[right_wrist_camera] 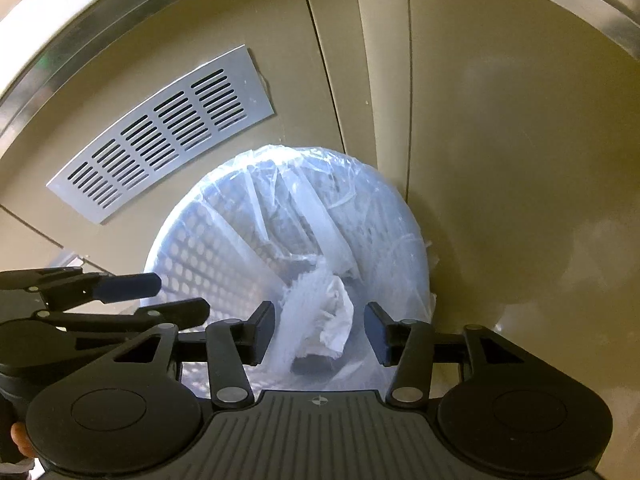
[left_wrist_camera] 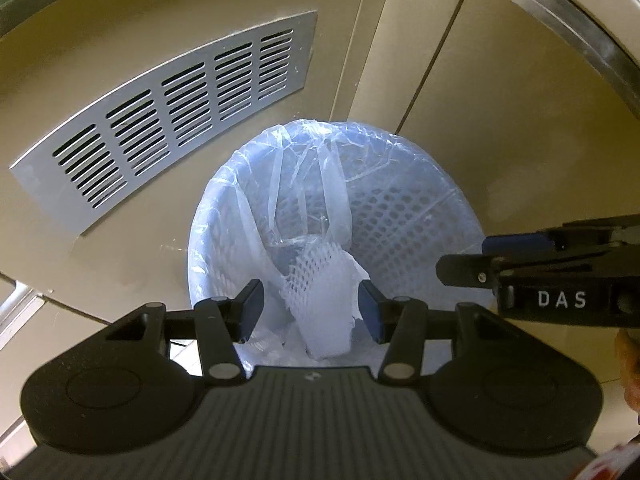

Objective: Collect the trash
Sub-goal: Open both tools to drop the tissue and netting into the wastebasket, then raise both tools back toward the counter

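The white foam net and crumpled white paper (right_wrist_camera: 334,320) already lie down inside the round holey bin with its clear plastic bag (right_wrist_camera: 208,256), and both claws, left gripper (left_wrist_camera: 311,312) and right gripper (right_wrist_camera: 320,330), hang open and empty above it, so this bit looks done.

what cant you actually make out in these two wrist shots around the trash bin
- Bin bottom: both views, covered by the liner bag, foam net and crumpled paper.
- Near rim of the bin: both views, hidden behind the left gripper and right gripper.
- Floor under the bin: not visible in either view.
- Reddish thing at the left view's right edge: cut off and blurred.
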Tool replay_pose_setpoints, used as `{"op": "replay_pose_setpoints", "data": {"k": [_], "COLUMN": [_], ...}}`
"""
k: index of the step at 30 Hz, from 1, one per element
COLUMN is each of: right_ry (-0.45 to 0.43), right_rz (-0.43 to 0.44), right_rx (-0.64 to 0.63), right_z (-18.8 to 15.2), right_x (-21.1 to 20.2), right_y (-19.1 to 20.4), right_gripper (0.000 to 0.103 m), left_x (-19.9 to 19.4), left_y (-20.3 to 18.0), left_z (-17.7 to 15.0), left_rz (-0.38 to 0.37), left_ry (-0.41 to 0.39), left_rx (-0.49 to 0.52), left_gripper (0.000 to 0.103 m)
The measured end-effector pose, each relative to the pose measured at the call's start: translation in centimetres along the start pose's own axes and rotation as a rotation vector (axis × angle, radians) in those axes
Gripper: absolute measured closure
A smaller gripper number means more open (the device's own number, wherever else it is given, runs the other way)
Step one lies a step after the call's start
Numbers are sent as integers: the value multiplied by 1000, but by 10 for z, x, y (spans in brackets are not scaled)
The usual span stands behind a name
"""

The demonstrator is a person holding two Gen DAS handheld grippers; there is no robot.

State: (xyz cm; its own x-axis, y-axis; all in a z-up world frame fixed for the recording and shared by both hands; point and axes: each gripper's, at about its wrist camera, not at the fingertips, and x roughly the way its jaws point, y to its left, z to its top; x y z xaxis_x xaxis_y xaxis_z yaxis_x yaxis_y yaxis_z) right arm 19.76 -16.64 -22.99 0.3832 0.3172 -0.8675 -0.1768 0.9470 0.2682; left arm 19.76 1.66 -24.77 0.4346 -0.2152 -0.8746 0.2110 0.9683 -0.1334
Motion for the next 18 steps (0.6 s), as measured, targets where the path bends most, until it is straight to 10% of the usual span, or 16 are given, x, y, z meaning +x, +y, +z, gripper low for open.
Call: {"op": "replay_pose_setpoints", "data": {"k": [18], "right_ry": [-78], "right_rz": [30], "right_rx": [-26], "right_z": [-28], "right_x": [-102], "right_y": [15], "right_gripper": [50], "left_x": [-119], "left_y": [-17], "left_z": [-17], "left_rz": [45], "left_ry": [-118], "left_rx": [-91], "left_gripper": [55]}}
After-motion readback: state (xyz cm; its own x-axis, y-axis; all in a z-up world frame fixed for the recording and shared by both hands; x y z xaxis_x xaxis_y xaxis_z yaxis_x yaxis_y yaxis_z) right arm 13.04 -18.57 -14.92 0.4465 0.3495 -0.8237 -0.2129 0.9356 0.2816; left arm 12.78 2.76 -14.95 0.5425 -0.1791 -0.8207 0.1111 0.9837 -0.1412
